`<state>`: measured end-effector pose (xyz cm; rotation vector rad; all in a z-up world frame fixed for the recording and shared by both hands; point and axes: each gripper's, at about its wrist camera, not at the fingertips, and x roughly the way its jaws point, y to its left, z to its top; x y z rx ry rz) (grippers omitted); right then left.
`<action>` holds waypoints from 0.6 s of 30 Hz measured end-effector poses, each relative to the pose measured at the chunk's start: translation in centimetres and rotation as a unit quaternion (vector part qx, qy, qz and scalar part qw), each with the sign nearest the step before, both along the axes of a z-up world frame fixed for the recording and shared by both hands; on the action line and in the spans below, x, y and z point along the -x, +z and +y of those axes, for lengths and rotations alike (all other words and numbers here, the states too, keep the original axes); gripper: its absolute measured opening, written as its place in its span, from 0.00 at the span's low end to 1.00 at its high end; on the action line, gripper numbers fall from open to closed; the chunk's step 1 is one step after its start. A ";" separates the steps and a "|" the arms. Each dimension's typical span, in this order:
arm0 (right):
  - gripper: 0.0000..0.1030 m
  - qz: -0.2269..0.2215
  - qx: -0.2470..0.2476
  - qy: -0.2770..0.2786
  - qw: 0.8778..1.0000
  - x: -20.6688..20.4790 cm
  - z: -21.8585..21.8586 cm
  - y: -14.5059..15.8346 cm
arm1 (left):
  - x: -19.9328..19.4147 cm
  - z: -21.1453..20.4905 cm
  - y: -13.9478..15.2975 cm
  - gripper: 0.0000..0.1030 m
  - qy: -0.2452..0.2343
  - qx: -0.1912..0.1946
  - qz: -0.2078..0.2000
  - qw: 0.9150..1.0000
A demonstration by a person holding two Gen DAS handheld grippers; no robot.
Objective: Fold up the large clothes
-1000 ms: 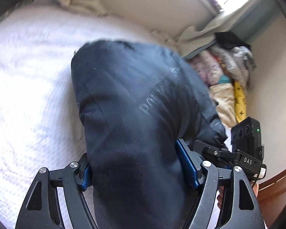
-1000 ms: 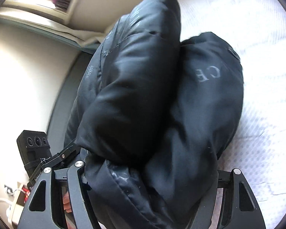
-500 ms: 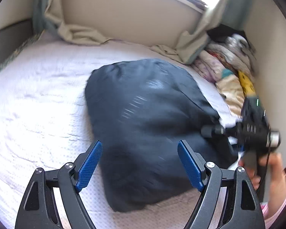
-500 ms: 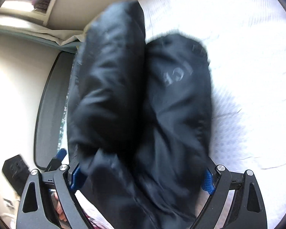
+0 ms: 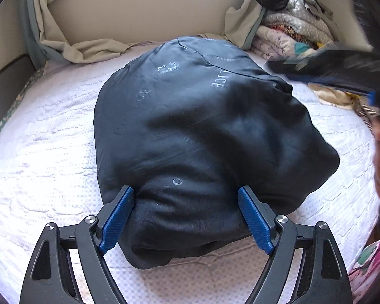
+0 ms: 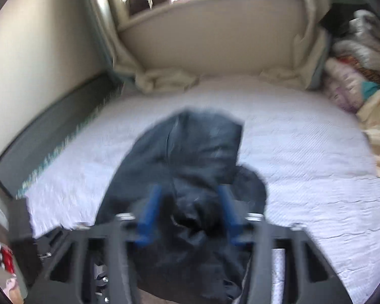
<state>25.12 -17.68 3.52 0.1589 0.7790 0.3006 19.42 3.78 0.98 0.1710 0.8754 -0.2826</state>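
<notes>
A dark navy padded jacket (image 5: 202, 131) lies bundled on the white bed (image 5: 38, 152), with pale lettering on top. My left gripper (image 5: 186, 215) is open, its blue pads on either side of the jacket's near end. The right gripper (image 5: 342, 76) shows blurred at the upper right of the left wrist view. In the blurred right wrist view, my right gripper (image 6: 187, 215) is open with the jacket (image 6: 190, 157) bunched between its blue fingers (image 6: 149, 212); whether they press the cloth I cannot tell.
A stack of folded clothes (image 5: 296, 30) sits at the bed's far right corner. Beige curtains (image 5: 83, 48) pool at the head of the bed under a window. A dark bed rail (image 6: 50, 136) runs along the left side.
The jacket has been laid down on the bed. Both grippers have pulled back from it, and the right gripper has swung round quickly, blurring its view.
</notes>
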 end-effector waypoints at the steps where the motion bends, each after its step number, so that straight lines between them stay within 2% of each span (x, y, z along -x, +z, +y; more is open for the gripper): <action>1: 0.17 0.014 0.014 0.000 1.000 -1.2 0.9 -0.7 | 0.0 -0.2 -0.2 0.84 -0.002 -0.008 -0.002 1.000; 4: 0.16 0.037 0.047 -0.010 0.998 -1.9 2.3 -2.8 | -0.1 -0.7 -0.6 0.86 -0.003 -0.019 -0.007 1.000; 10: 0.17 0.082 0.076 -0.017 0.994 -3.5 3.1 -5.5 | -0.3 -1.5 -1.1 0.87 -0.011 -0.038 -0.013 0.999; 18: 0.14 0.114 0.067 -0.039 0.990 -5.8 2.7 -10.3 | -0.5 -2.3 -1.4 0.88 -0.020 -0.044 -0.016 0.999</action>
